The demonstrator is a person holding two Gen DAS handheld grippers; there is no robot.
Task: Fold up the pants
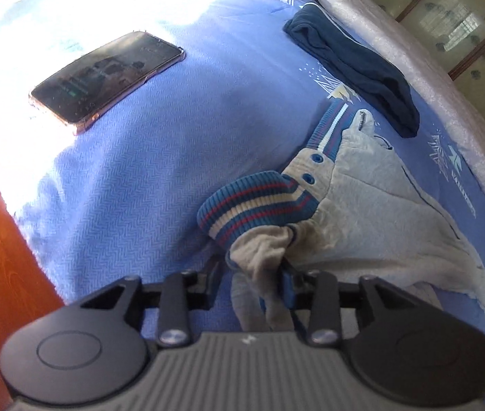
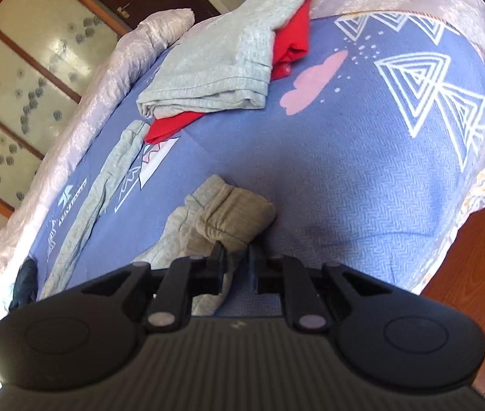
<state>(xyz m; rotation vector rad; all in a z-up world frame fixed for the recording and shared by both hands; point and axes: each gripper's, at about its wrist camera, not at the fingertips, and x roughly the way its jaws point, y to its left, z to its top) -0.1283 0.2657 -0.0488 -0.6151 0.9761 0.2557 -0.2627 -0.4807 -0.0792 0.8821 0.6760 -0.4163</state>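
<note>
Grey fleece pants [image 1: 362, 205] with striped ribbed cuffs are pinched at opposite ends by the left gripper [image 1: 252, 287] and right gripper [image 2: 237, 257], apparently for folding on the blue patterned bedspread [image 1: 160, 171].

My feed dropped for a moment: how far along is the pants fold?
Done: nothing folded; the grey pants lie crumpled on the blue bedspread.
In hand: left gripper at the striped waistband end, right gripper around a leg cuff.
Left: spreading and every fold.
</note>
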